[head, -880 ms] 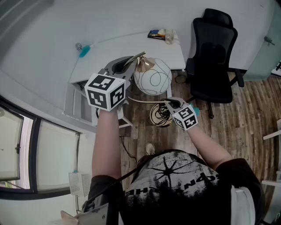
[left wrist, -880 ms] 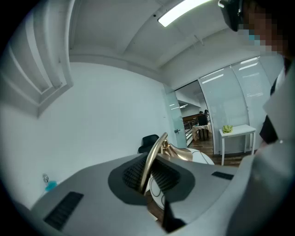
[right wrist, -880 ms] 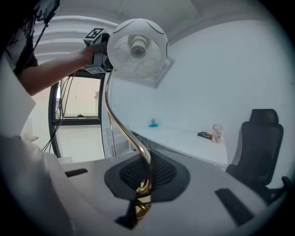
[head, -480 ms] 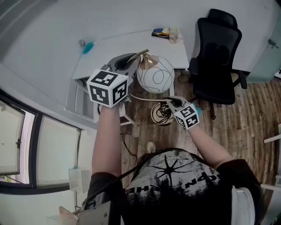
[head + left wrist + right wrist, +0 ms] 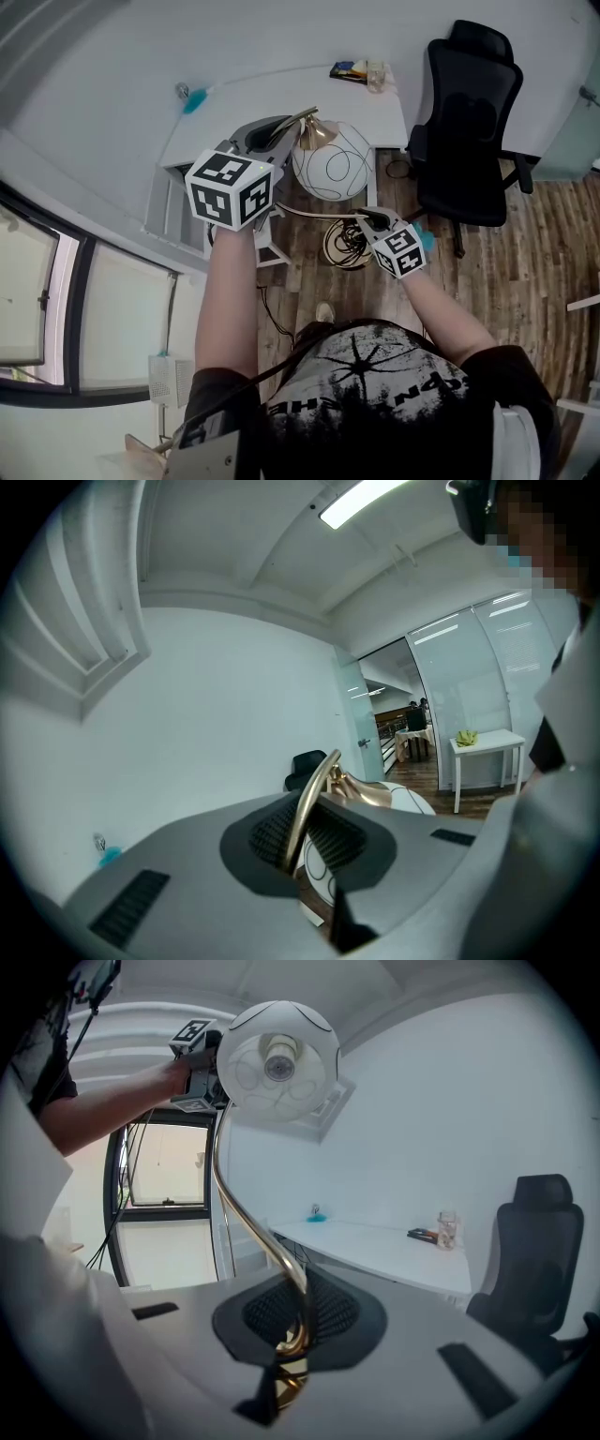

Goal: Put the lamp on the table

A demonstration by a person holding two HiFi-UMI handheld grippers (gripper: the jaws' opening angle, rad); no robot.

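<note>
We record:

- White table (image 5: 281, 94), small items at its far edge.
- Black office chair (image 5: 469, 122), beside the table.
- Lamp (image 5: 330, 161), a white globe shade on a curved brass stem (image 5: 305, 807). It is held in the air at the table's near edge, not set on it.
- Left gripper (image 5: 302, 841), jaws clamped on the stem near the shade.
- Right gripper (image 5: 298, 1321), jaws clamped on the stem's lower end.
</note>
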